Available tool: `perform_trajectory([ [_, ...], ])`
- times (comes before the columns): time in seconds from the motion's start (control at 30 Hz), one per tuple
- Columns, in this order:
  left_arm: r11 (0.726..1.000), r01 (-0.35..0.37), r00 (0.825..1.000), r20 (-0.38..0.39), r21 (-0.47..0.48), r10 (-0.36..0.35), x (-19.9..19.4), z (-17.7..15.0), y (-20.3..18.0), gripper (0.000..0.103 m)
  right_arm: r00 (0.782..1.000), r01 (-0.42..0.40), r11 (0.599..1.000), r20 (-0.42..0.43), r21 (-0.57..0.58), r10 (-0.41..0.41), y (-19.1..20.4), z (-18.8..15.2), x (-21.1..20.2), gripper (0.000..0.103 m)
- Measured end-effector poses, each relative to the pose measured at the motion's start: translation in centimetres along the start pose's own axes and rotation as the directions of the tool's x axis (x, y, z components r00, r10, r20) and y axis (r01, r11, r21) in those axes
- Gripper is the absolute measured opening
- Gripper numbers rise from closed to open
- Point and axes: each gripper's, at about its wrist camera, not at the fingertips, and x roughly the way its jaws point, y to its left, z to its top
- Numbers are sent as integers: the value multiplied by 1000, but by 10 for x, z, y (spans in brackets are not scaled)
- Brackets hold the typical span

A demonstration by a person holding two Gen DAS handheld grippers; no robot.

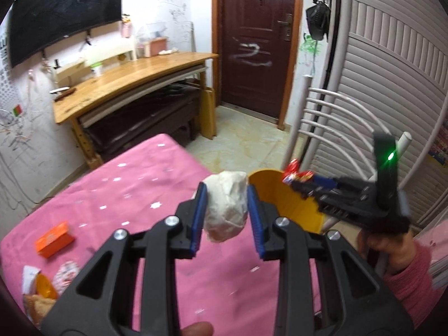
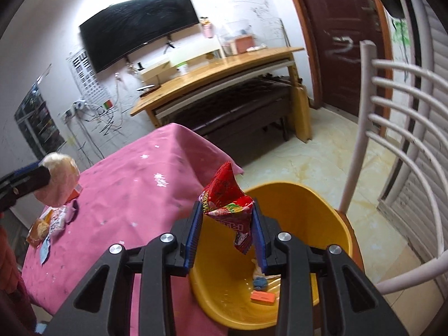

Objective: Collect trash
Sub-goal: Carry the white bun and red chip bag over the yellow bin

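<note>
1. Black-framed with blue pads, the left tool is clenched on a crumpled white paper wad, held above the pink star-print tabletop near its far right edge, short of the bin.
2. The right tool grips a crinkled red plastic snack wrapper and hangs directly over the round yellow plastic bin, which stands just beside the tabletop's right edge, in front of a white slatted chair.
3. Already in the bin: a small orange box, a blue scrap and a pale scrap, so part of the collecting looks done.
4. Both carried pieces are not yet dropped.
5. Left on the tabletop near its left edge: an orange cardboard box, a printed white wrapper and an orange-and-white packet at the near left corner.
6. By this showing the task seems around halfway, with several pickups to go.
</note>
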Motion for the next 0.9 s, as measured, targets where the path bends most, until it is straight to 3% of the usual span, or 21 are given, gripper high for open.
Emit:
perform_trajectory([
  [0.33,994,99,988,-114,-44,-104,68,20,-39,28,998,-19,997,-54,69,23,-33,-12,19,28],
  [0.63,994,75,983,-159,-80,-87,107,25,-56,28,995,-36,994,-84,101,44,-37,-14,28,30],
  [0.67,994,73,983,-163,-83,-86,108,26,-55,28,995,-35,994,-86,104,44,-38,-14,28,31],
  [0.77,994,67,982,-168,-86,-81,113,27,-57,44,995,-43,993,-87,114,53,-40,-14,28,33],
  [0.9,994,55,982,-173,-95,-71,115,26,-58,47,995,-44,992,-87,118,54,-41,-14,28,33],
])
